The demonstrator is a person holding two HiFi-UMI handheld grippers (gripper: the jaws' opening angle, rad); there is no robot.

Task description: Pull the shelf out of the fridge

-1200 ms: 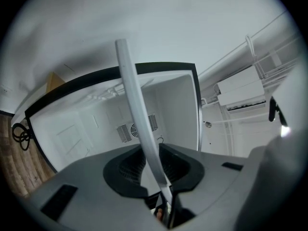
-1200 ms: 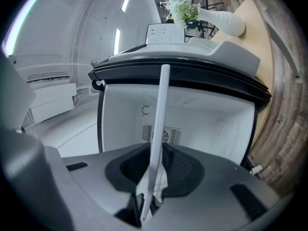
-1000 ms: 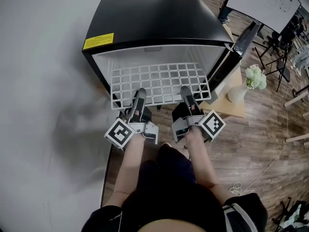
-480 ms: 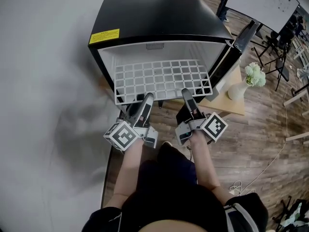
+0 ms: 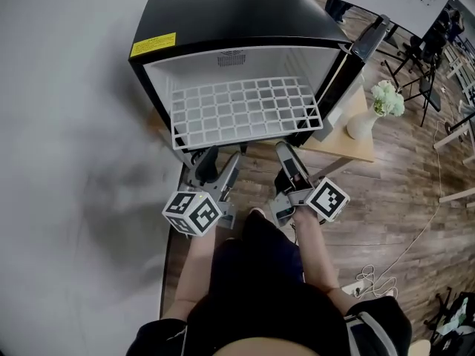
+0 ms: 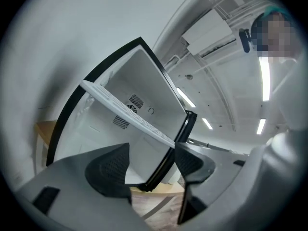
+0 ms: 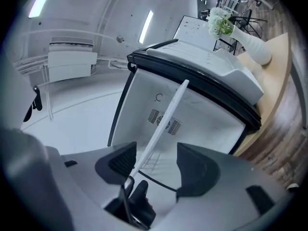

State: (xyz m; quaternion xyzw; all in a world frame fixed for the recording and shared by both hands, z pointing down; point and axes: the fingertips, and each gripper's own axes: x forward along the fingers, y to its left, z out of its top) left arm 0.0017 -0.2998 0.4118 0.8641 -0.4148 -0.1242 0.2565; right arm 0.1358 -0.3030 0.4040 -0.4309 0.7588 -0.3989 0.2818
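Observation:
A black mini fridge (image 5: pixel 237 13) stands open, and its white wire shelf (image 5: pixel 241 110) sticks partly out of the front. My left gripper (image 5: pixel 217 166) is just below the shelf's front edge, its jaws opening with nothing between them. In the left gripper view (image 6: pixel 151 162) the shelf (image 6: pixel 125 112) shows edge-on, up and to the left. My right gripper (image 5: pixel 286 158) sits close under the front edge further right, its jaws opening too. In the right gripper view (image 7: pixel 156 162) the shelf's edge (image 7: pixel 166 114) runs down beside one pad, and no pad presses on it.
The fridge door (image 5: pixel 349 73) hangs open at the right. Beside it a white vase of flowers (image 5: pixel 375 113) stands on a low wooden board (image 5: pixel 349 143). A grey wall is at the left, with wood floor, a loose cable (image 5: pixel 371 277) and chairs at the right.
Both grippers held the shelf's front edge a second ago. They have since opened and drawn back toward me, leaving the shelf sticking out of the fridge.

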